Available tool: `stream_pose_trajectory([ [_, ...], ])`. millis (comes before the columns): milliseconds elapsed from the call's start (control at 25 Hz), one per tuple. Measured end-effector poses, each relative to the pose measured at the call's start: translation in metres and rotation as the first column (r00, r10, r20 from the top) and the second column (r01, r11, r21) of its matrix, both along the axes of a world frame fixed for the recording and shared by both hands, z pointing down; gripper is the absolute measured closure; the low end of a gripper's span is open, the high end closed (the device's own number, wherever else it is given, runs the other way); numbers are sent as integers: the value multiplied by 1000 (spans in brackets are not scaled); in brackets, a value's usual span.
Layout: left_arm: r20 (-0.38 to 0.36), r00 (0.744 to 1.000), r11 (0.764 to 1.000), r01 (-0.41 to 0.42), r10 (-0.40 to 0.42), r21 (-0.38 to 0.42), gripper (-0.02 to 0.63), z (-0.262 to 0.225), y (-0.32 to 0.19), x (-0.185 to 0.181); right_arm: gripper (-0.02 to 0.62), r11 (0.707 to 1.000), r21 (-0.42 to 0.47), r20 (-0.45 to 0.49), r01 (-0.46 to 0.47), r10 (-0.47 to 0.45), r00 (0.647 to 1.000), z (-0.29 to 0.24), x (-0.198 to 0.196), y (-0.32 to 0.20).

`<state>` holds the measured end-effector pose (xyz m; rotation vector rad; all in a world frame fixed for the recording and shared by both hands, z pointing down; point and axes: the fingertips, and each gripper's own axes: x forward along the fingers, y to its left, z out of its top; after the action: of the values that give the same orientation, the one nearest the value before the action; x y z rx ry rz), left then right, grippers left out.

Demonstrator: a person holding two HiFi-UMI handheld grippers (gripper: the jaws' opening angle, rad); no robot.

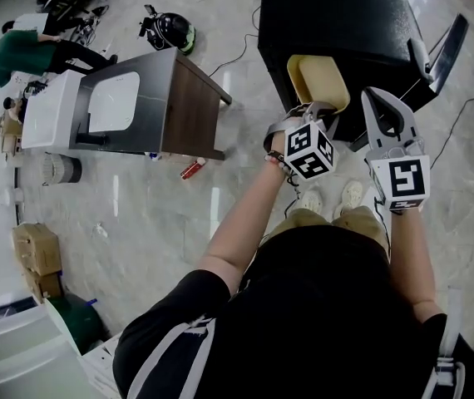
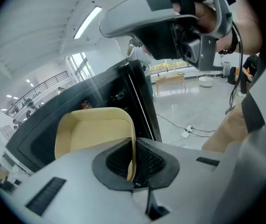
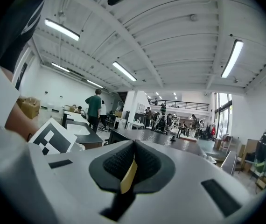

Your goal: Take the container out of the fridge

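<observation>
Head view: the left gripper (image 1: 313, 110) is clamped on the near rim of a pale yellow, shallow rectangular plastic container (image 1: 320, 80), held out in front of the black box-shaped fridge (image 1: 337, 15), at its near left corner. To the right, the right gripper (image 1: 381, 100) has its jaws together, apart from the container. Right gripper view: a thin yellow strip (image 3: 129, 175) sits between the pads; what it is cannot be told.

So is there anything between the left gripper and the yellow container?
Nothing: the left gripper is shut right on the rim of the yellow container, as the left gripper view shows.
</observation>
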<state>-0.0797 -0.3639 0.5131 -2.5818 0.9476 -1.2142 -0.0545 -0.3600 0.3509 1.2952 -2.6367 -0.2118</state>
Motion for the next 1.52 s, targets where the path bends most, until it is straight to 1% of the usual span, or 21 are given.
stream_pose_trajectory([
  [120,-70,997,1000,13,-14,-3,577,-11,19,2,558,1000,6,6,-2,2,1000,-1,-2,10],
  [240,-154,988,1000,24,-24,-4,575,-32,34,0,558,1000,20,12,-4,4,1000,-5,-5,18],
  [320,-236,971,999,34,-35,-11,575,-47,42,-2,558,1000,28,10,-6,5,1000,-6,-8,22],
  [400,-304,951,998,55,-53,0,577,-62,48,-2,558,1000,28,13,-5,5,1000,-6,-7,25],
  [520,-361,930,996,85,-66,38,577,-82,54,-4,558,1000,27,32,-1,1,999,-9,-5,28],
  [680,-405,912,988,119,-69,100,577,-106,57,-4,558,999,31,56,12,-14,998,-15,-2,33],
  [840,-440,894,974,168,-85,155,577,-126,57,6,558,999,20,119,40,-42,992,-25,10,42],
  [960,-478,872,956,224,-109,190,577,-144,57,19,558,998,22,144,59,-62,988,-33,27,45],
  [1120,-500,857,928,281,-128,244,577,-165,66,43,558,997,5,182,82,-82,980,-40,52,53],
  [1320,-553,823,899,332,-128,286,577,-192,83,73,558,993,-19,229,118,-110,967,-39,86,70],
  [1520,-594,793,881,371,-136,294,577,-194,104,98,558,988,-17,233,153,-145,962,-31,110,91],
])
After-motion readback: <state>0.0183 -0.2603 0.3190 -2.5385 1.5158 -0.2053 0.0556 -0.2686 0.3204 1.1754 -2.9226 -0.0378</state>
